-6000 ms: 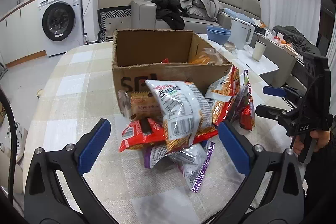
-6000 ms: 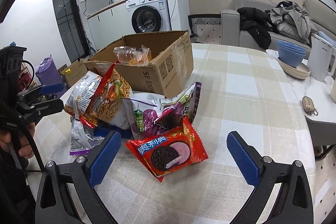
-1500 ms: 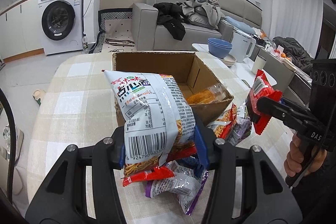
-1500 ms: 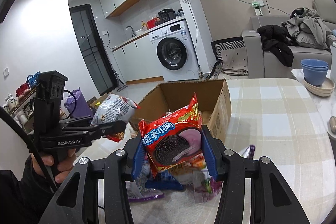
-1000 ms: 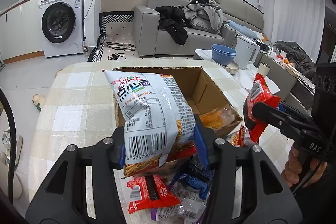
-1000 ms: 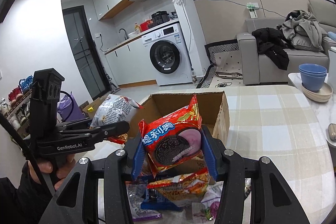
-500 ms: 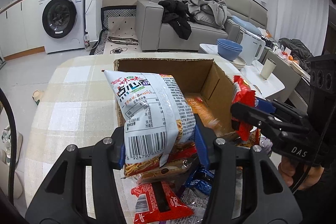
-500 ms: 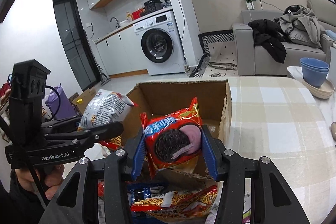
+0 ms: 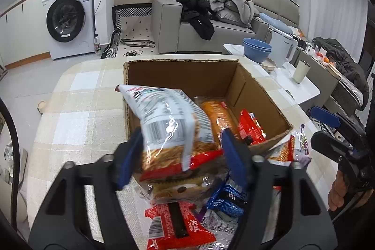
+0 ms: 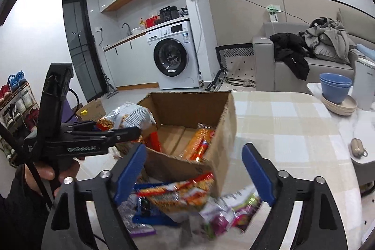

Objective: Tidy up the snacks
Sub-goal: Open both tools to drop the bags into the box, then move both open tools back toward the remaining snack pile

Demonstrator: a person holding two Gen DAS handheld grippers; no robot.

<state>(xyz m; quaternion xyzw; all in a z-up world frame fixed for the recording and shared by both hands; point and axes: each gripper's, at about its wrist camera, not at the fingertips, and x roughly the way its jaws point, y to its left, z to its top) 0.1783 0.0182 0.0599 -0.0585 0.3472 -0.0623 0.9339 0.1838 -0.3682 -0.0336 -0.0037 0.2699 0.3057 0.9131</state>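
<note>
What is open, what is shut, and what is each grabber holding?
left gripper: open, jaws wider than the bag between them
white snack bag: tilted over the box edge, looks let go
right gripper: open, empty
cardboard box: open on top
red cookie pack: lying inside the box
orange pack: lying inside the box
washing machine: door shut
blue bowls: stacked

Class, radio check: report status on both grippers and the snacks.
Right gripper open, empty. Left gripper opening, white snack bag tipping over cardboard box. Red cookie pack already inside. Nothing blocking.

Both wrist views over cardboard box [image 9: 182, 76]
</note>
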